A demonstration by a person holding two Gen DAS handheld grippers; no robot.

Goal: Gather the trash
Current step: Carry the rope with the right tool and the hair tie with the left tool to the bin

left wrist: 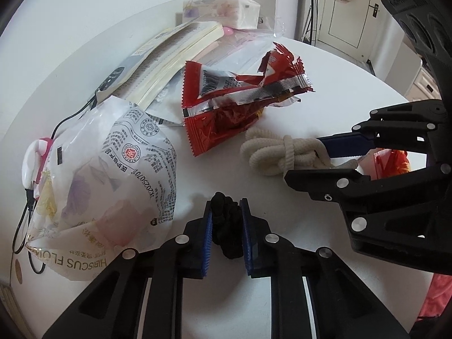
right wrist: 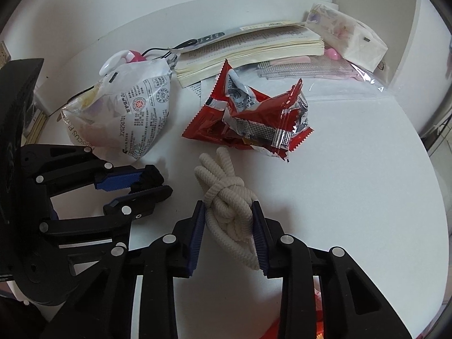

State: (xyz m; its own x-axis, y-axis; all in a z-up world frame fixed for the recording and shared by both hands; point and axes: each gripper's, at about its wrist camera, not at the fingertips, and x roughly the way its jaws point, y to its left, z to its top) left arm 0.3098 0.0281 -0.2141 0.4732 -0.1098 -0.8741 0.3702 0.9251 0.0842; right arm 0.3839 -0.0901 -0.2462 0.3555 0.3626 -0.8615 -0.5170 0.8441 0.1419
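Note:
A knotted black cord sits between the blue pads of my left gripper, which is shut on it just above the white table. My right gripper is shut on a knotted white rope, whose loops lie on the table ahead of the fingers. In the left wrist view the right gripper reaches in from the right onto the white rope. The left gripper shows at the left of the right wrist view. Crumpled red snack wrappers lie just beyond both.
A crinkled white printed bag lies left of the wrappers. Behind are an open book, a tissue pack, clear plastic sleeves and a pink-white device with a black cable. The table's round edge runs along the right.

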